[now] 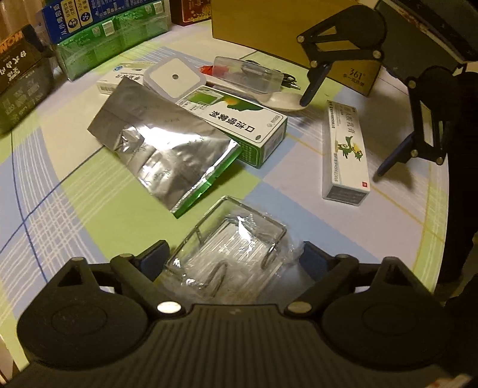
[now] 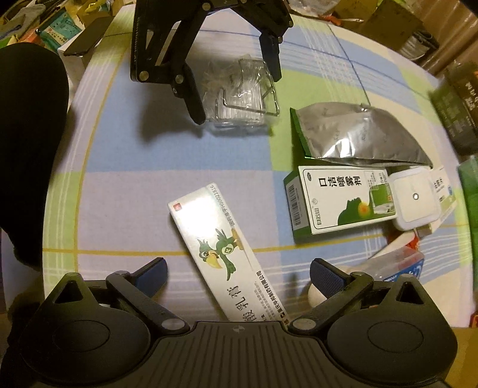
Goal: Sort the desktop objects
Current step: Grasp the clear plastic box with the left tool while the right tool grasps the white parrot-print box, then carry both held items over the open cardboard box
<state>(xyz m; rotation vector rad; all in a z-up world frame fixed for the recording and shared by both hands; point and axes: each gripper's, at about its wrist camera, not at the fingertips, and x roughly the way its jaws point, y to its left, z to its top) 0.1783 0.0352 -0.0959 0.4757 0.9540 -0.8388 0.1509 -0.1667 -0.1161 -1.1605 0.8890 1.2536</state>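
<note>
A clear plastic box point(image 1: 230, 253) wrapped in crinkled film lies on the plaid tablecloth point(image 1: 74, 209). My left gripper point(image 1: 234, 256) stands open with one finger on either side of it; the right wrist view shows the same straddle point(image 2: 237, 98) of the clear box point(image 2: 242, 98), and whether the pads touch it I cannot tell. A long white ointment box point(image 2: 224, 247) with a green parrot lies under my right gripper point(image 2: 239, 268), which is open and apart from it. Seen from the left wrist, the right gripper point(image 1: 352, 125) hovers over that ointment box point(image 1: 343, 149).
A silver foil pouch point(image 1: 161, 140) leans on a green-and-white spray box point(image 1: 239, 119). Behind them lie a white square night-light point(image 1: 174, 77), a clear case point(image 1: 248, 74) and a white spoon point(image 1: 283, 103). A cardboard box point(image 1: 269, 27) and green packs point(image 1: 113, 38) line the back. A dark sleeve point(image 2: 30, 149) is beside the table.
</note>
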